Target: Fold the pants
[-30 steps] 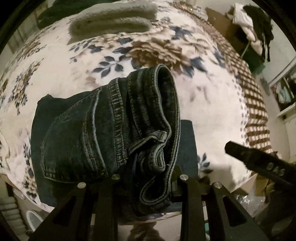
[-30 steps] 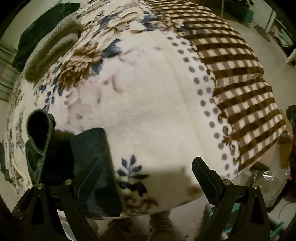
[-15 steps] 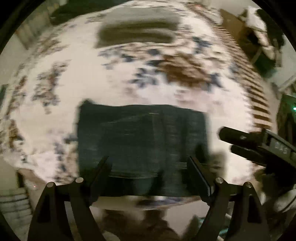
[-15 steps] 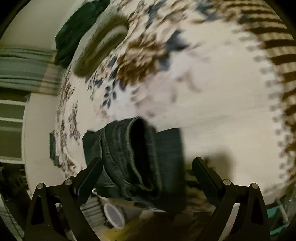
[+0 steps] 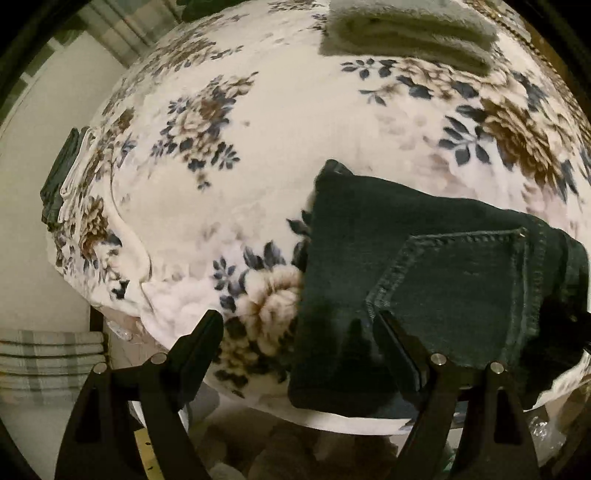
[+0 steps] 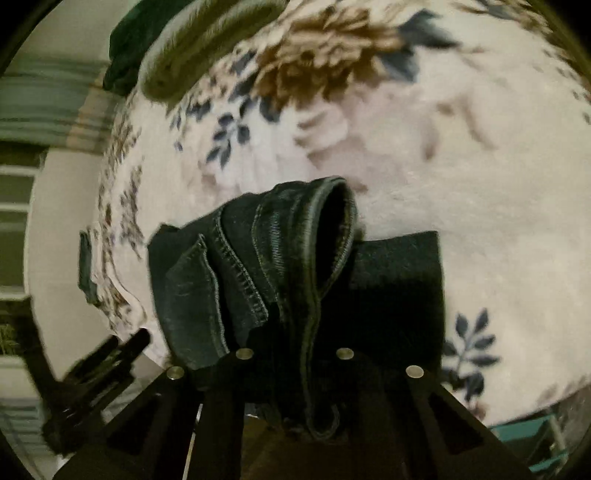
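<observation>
Dark blue jeans (image 5: 424,273) lie folded at the near edge of a floral blanket (image 5: 258,147), back pocket up. My left gripper (image 5: 299,328) is open and empty, its right finger over the jeans' left part. In the right wrist view the jeans' waistband (image 6: 314,266) bunches up between the fingers of my right gripper (image 6: 293,354), which is shut on it. The left gripper shows at the lower left of that view (image 6: 103,365).
A folded grey-green towel (image 5: 406,33) lies at the far side of the blanket, a dark green cloth (image 6: 125,40) beside it. A small dark object (image 5: 59,173) sits at the blanket's left edge. The bed edge and floor are just below the grippers.
My left gripper let go of the waistband, opened and moved left. My right gripper moved left onto the jeans and shut on the waistband.
</observation>
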